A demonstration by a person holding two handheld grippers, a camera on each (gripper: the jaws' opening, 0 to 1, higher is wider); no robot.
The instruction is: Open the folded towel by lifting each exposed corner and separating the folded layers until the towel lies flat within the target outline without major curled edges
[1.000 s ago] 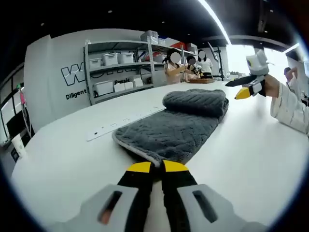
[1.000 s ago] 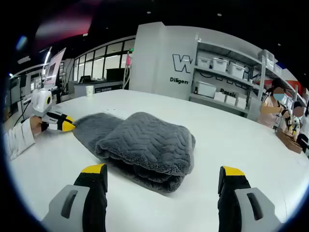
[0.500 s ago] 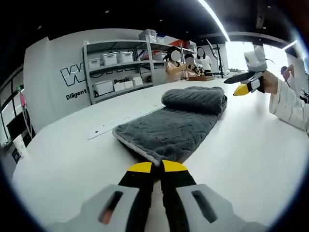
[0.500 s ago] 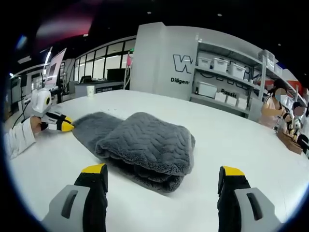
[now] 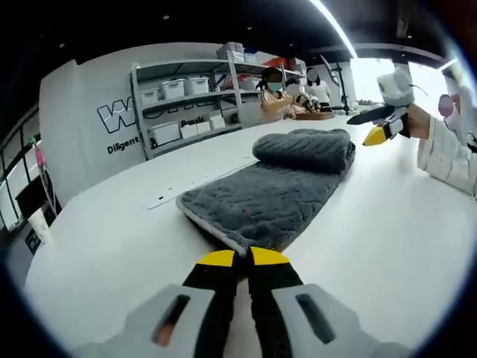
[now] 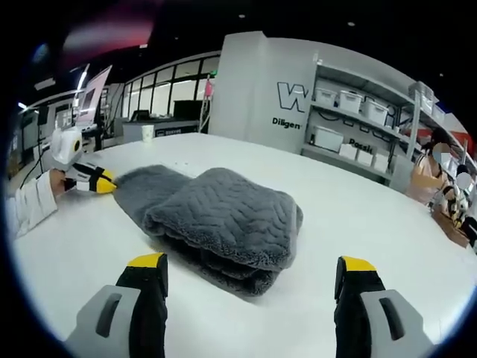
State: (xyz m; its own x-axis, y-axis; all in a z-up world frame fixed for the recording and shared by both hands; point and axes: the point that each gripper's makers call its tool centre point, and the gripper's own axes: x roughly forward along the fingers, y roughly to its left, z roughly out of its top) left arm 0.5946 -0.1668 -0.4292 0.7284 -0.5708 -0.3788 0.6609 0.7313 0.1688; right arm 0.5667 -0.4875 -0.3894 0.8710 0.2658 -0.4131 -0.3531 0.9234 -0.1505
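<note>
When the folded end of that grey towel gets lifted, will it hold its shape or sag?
Probably sag: the towel is thick plush cloth whose stacked layers already slump with rounded edges. It looks somewhat heavy for cloth, so lifted layers may drag. Its textured pile likely grips well between the right gripper jaws, now wide open.

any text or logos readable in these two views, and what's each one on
"W", large outlined letter, cut off by the shelving unit: on the grey wall.
"Diligen", cut off the same way: on that wall, below the "W".
"Passi", partly hidden by storage bins: on the wall behind the shelves.
Labels on the bins: too small to read.
</note>
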